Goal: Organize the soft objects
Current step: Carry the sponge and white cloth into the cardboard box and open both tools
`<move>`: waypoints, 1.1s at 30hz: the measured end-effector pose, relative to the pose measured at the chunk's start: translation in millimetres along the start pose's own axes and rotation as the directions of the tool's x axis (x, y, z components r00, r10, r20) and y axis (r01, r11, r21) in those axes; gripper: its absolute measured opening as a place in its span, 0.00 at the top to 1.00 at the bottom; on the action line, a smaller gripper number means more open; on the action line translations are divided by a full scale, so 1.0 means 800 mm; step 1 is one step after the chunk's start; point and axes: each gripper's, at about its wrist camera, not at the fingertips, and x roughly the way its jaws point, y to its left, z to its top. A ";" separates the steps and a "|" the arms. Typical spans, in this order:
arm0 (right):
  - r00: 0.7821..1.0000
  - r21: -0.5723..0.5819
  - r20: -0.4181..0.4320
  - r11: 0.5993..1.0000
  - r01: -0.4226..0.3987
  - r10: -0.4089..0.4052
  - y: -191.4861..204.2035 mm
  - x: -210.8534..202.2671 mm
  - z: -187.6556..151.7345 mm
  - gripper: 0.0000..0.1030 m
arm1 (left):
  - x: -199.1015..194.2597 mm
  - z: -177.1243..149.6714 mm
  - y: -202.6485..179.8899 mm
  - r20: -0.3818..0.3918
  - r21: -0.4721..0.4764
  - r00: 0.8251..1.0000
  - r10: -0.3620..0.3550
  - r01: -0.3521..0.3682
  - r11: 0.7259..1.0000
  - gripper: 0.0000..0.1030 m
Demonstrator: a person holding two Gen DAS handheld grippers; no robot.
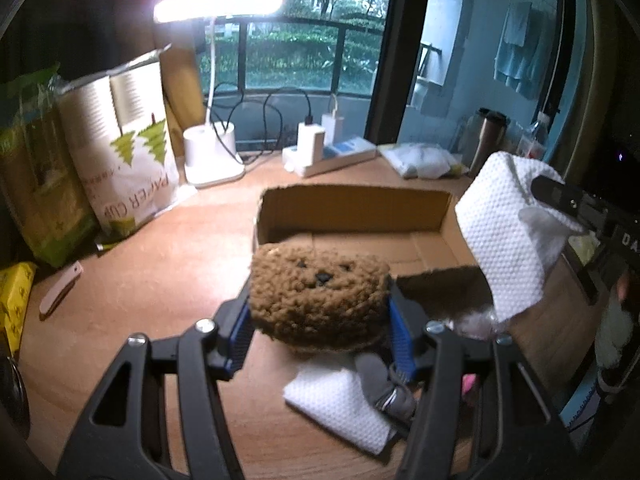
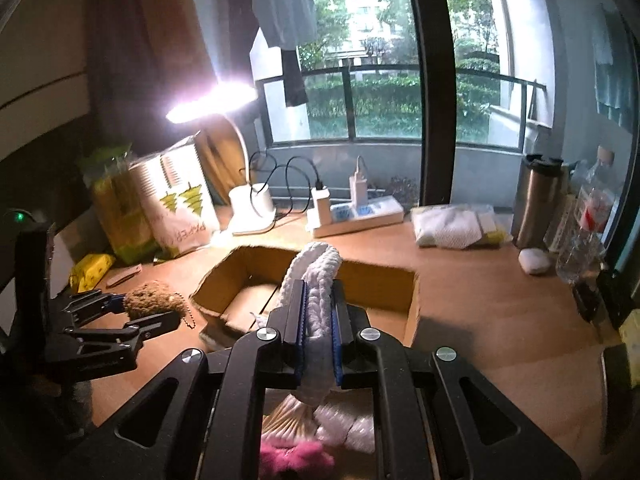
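Observation:
My left gripper [image 1: 320, 320] is shut on a brown fuzzy plush toy [image 1: 318, 296] and holds it above the desk, just in front of an open cardboard box [image 1: 356, 212]. My right gripper [image 2: 319, 336] is shut on a folded white textured cloth [image 2: 316, 276] and holds it over the near edge of the box [image 2: 380, 280]. In the left wrist view that cloth [image 1: 508, 236] hangs over the box's right side. In the right wrist view the left gripper [image 2: 136, 312] with the plush toy [image 2: 154, 300] is left of the box.
A second white cloth [image 1: 340, 404], a grey item [image 1: 384, 384] and a pink fluffy thing [image 2: 292, 456] lie on the desk near me. A lit desk lamp [image 1: 212, 152], a paper-cup bag [image 1: 124, 152], a power strip [image 1: 332, 152] and a steel tumbler [image 2: 538, 200] stand behind the box.

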 end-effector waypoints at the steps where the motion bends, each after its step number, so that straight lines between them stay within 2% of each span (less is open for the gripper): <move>1: 1.000 -0.003 -0.001 1.000 0.000 0.000 -0.002 0.002 0.001 0.89 | -0.001 0.002 -0.001 0.006 0.001 1.000 -0.001 0.001 1.000 0.43; 8: 1.000 0.014 0.001 1.000 0.015 -0.015 -0.019 0.013 0.002 0.89 | 0.002 0.018 -0.018 0.025 0.023 0.999 -0.021 0.021 1.000 0.43; 18: 1.000 0.038 -0.001 0.999 0.030 -0.030 -0.060 0.049 0.009 0.89 | 0.051 0.046 -0.055 -0.009 0.054 0.998 -0.056 0.057 0.997 0.43; 26: 0.999 0.052 -0.038 0.998 0.035 -0.033 -0.086 0.101 0.000 0.89 | 0.120 0.050 -0.084 -0.120 0.067 0.990 -0.080 0.088 0.994 0.43; 32: 0.994 0.058 -0.108 0.998 0.015 -0.008 -0.091 0.134 -0.023 0.89 | 0.165 0.037 -0.095 -0.226 0.062 0.970 -0.091 0.108 0.992 0.42; 33: 0.993 0.058 -0.117 0.998 0.012 -0.005 -0.091 0.136 -0.025 0.85 | 0.170 0.036 -0.095 -0.242 0.058 0.965 -0.097 0.114 0.992 0.41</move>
